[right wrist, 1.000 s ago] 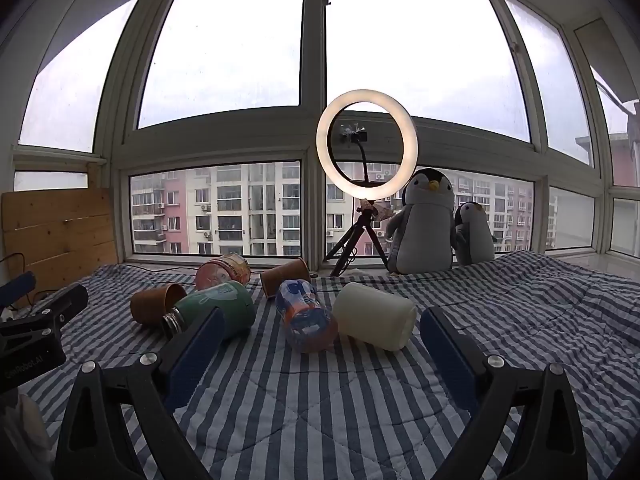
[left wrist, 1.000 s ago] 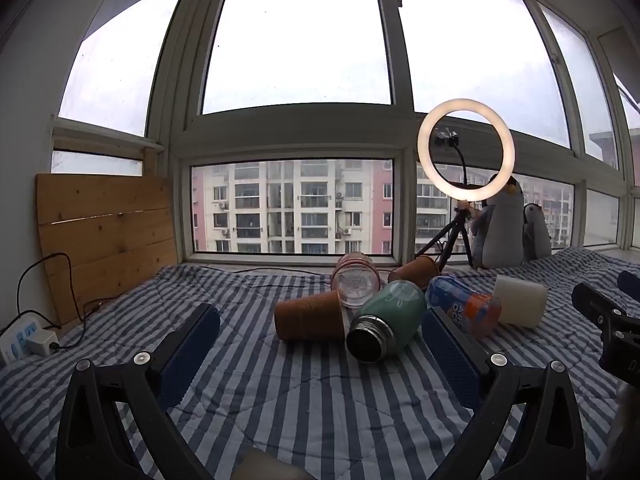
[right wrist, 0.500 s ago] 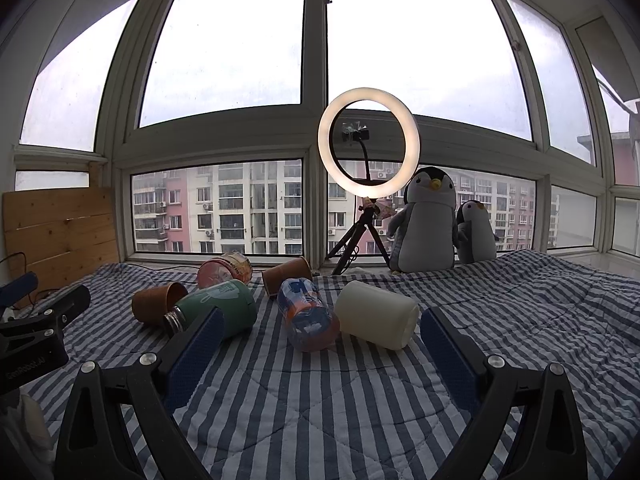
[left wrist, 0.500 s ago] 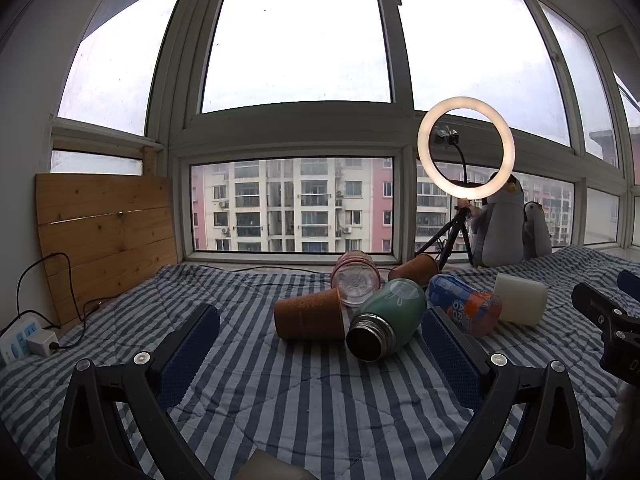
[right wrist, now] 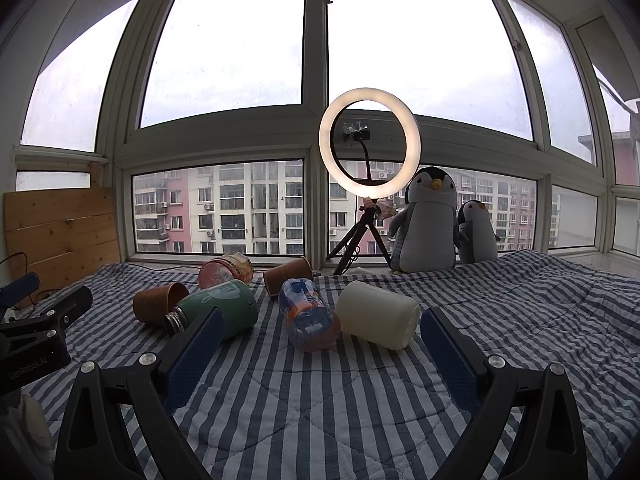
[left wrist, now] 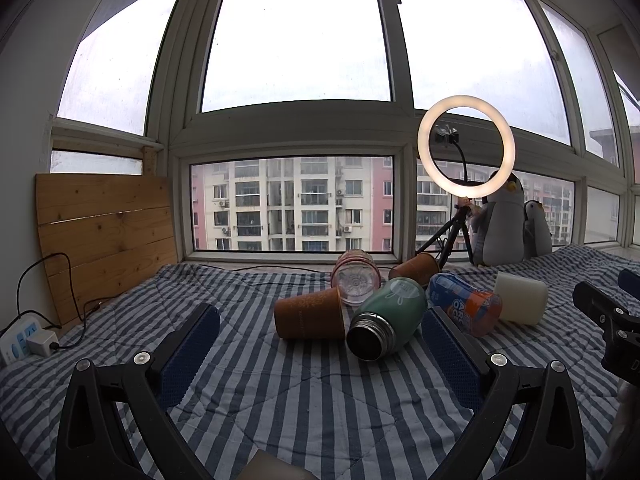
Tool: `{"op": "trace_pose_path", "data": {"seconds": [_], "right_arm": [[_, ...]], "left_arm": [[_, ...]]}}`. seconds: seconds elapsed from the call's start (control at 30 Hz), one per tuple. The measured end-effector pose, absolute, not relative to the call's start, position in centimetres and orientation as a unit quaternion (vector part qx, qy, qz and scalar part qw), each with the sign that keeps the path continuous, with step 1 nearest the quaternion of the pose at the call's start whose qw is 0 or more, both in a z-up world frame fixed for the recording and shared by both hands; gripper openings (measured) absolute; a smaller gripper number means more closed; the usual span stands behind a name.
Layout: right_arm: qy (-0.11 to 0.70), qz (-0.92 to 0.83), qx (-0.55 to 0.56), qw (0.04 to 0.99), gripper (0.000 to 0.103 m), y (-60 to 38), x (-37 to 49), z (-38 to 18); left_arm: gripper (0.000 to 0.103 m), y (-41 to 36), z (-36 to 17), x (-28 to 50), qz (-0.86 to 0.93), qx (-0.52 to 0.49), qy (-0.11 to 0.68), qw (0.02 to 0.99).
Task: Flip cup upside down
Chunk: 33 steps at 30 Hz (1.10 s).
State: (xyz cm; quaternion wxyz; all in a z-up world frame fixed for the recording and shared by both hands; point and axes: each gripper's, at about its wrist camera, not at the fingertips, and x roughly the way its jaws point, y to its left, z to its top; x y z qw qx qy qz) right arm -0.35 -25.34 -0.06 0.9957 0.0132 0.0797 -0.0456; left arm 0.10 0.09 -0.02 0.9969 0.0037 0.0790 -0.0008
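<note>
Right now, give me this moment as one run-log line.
phase: pre-grasp | left gripper: open, empty | right gripper: open, empty | cups: six on their sides on striped blanket | nearest left: green flask | flipped: none

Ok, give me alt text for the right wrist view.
Open right hand-held gripper faces six cups and bottles lying on their sides on a striped blanket, the white cup nearest. Behind: a ring light and two plush penguins.

The left gripper (right wrist: 24, 336), at the left edge of the right wrist view, bears "GenRobot.AI". The lettering on the blue and orange bottle (left wrist: 466, 306) is too distorted to read.
</note>
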Motion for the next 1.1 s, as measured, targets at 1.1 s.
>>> {"op": "trace_pose_path", "data": {"seconds": [1.1], "right_arm": [[0.078,-0.045,0.014,0.996,0.097,-25.29,-0.35,-0.05]], "left_arm": [[0.102,0.22,-0.42,0.21,-0.001,0.005,0.081,0.997]]}}
